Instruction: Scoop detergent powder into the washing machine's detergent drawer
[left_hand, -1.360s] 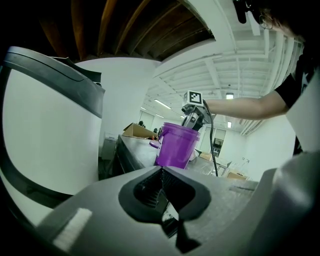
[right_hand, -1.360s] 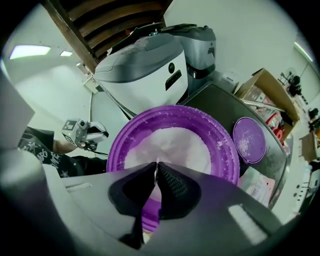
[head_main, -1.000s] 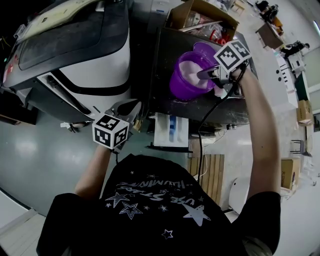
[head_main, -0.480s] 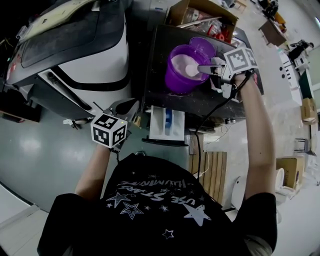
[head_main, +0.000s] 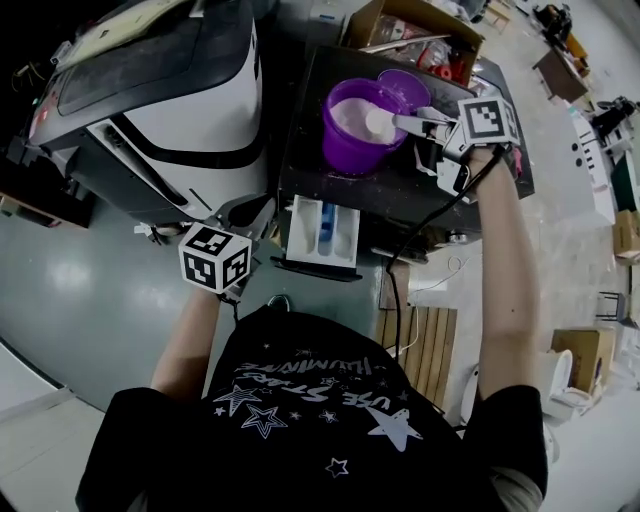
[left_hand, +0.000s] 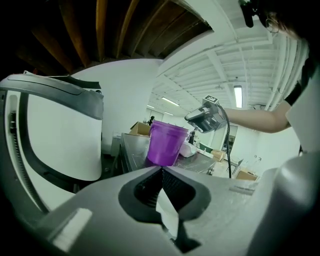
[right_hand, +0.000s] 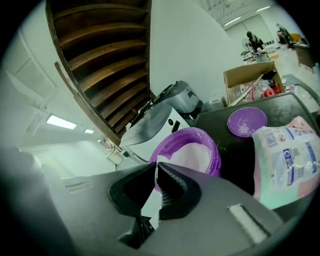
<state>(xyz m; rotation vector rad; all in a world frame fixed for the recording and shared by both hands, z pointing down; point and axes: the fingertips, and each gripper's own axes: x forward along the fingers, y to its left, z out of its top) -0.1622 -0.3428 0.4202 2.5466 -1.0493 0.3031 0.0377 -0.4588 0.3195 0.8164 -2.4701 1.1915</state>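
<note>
One scoop (head_main: 381, 122) in right tool (head_main: 428, 122)

**Crowded far side of the bench, bare strip along its near edge**

The purple bucket (head_main: 345, 150) takes the bench's (head_main: 400, 200) far left corner. Its mouth is partly blocked by the scoop (head_main: 380, 122), which the right gripper (head_main: 420, 122) holds in closed fingers. The lid (head_main: 405, 85) lies just behind the bucket, a cardboard box (head_main: 400, 20) lines the far edge, and the detergent bag (right_hand: 287, 160) crowds the right side. The near edge is bare (only the gripper's cable (head_main: 420, 230) crosses it). The open drawer (head_main: 322, 232) juts out below that edge. The left gripper (head_main: 250, 218), fingers together, hangs just left of the drawer, with the washing machine (head_main: 190, 110) walling that side.
</note>
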